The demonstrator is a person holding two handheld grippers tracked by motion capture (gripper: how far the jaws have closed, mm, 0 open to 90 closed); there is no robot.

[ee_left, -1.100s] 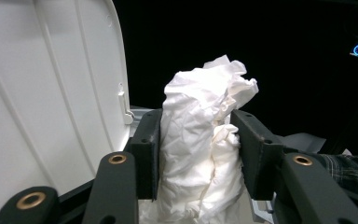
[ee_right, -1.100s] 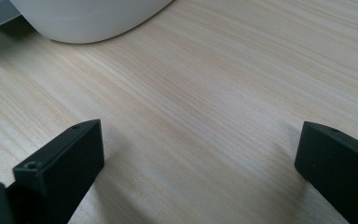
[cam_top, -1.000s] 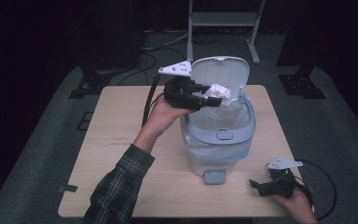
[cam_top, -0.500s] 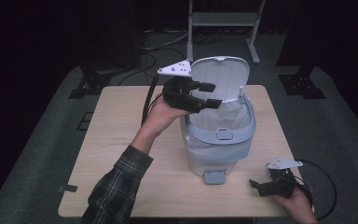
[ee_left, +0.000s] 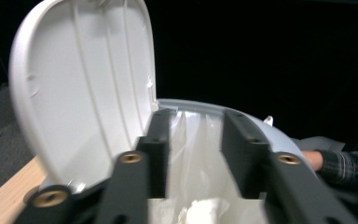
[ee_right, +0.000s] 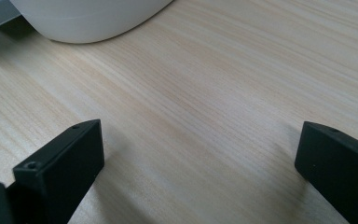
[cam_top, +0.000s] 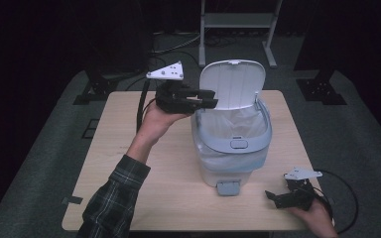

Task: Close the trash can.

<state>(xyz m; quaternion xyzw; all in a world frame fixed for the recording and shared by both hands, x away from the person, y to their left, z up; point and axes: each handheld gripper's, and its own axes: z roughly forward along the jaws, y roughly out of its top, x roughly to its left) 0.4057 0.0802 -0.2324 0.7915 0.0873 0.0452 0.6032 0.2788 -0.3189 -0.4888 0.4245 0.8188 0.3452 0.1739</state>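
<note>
A white pedal bin [cam_top: 230,148] stands on the table with its lid [cam_top: 232,85] raised and a clear liner [ee_left: 193,140] inside. A crumpled white paper [ee_left: 200,211] lies down in the liner. My left gripper [cam_top: 209,103] hovers at the bin's left rim beside the lid and points across the opening. In the left gripper view this gripper [ee_left: 197,119] has a gap between its jaws. The jaws have just been closing and nothing is between them. My right gripper [cam_top: 274,197] rests on the table to the right of the bin's foot, open, and in the right gripper view [ee_right: 200,154] bare wood shows between its jaws.
The bin's grey pedal [cam_top: 227,187] sticks out toward the table's front edge. The wooden table [cam_top: 129,163] has bare room left of the bin. A metal stand [cam_top: 238,22] is behind the table. A cable [cam_top: 345,198] loops by the right hand.
The left gripper held a crumpled white paper over the bin a second ago, and that paper has left its jaws. The gripper has drawn back leftward to the rim with narrower jaws. The right gripper has stayed put.
</note>
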